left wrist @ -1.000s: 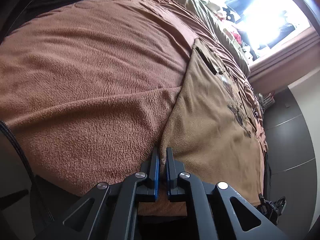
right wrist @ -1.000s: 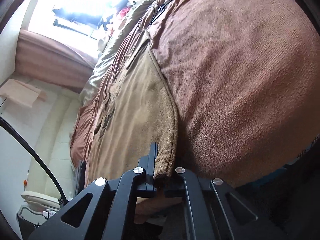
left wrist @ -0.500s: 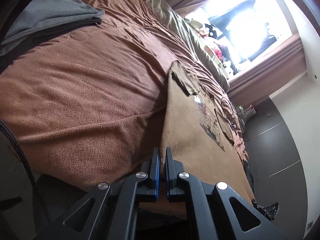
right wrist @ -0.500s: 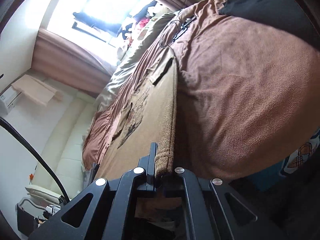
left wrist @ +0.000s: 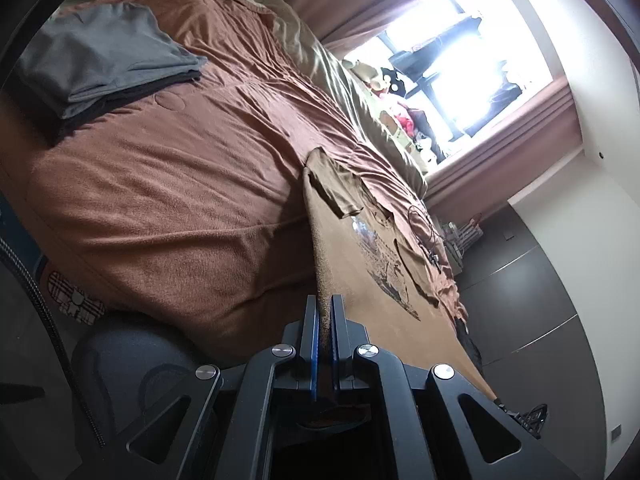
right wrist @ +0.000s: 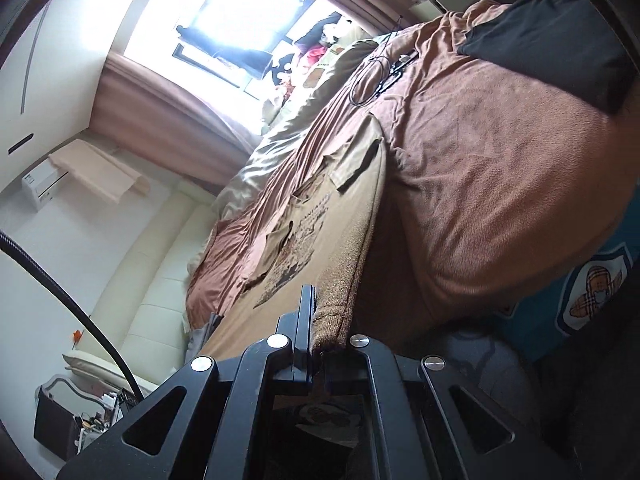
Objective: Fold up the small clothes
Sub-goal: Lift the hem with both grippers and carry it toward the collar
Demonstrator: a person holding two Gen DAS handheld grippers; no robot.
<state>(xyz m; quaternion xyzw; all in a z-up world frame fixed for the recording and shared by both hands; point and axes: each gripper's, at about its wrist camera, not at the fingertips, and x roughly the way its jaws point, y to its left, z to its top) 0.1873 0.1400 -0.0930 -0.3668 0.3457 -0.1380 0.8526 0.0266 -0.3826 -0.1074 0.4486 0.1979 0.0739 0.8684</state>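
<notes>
A tan T-shirt [left wrist: 372, 292] with a dark printed picture is stretched taut above the brown bed cover [left wrist: 180, 184]. Its far end with a folded sleeve still rests on the bed. My left gripper [left wrist: 325, 304] is shut on one near corner of its hem. In the right wrist view the same T-shirt [right wrist: 320, 240] runs away from my right gripper [right wrist: 320, 320], which is shut on the other near corner; the ribbed hem drapes over one finger. The near edge hangs lifted between the two grippers.
A folded grey garment stack [left wrist: 100, 56] lies at the bed's far left. A black cushion [right wrist: 552, 40] sits on the other side. A black cable [right wrist: 376, 76] lies on the cover beyond the shirt. A bright window [left wrist: 452, 60] with curtains is behind, with dark cabinets [left wrist: 532, 300] nearby.
Both grippers have risen and pulled back with the shirt's near edge, which has lifted off the bed and drawn taut. More of the room and window shows now.
</notes>
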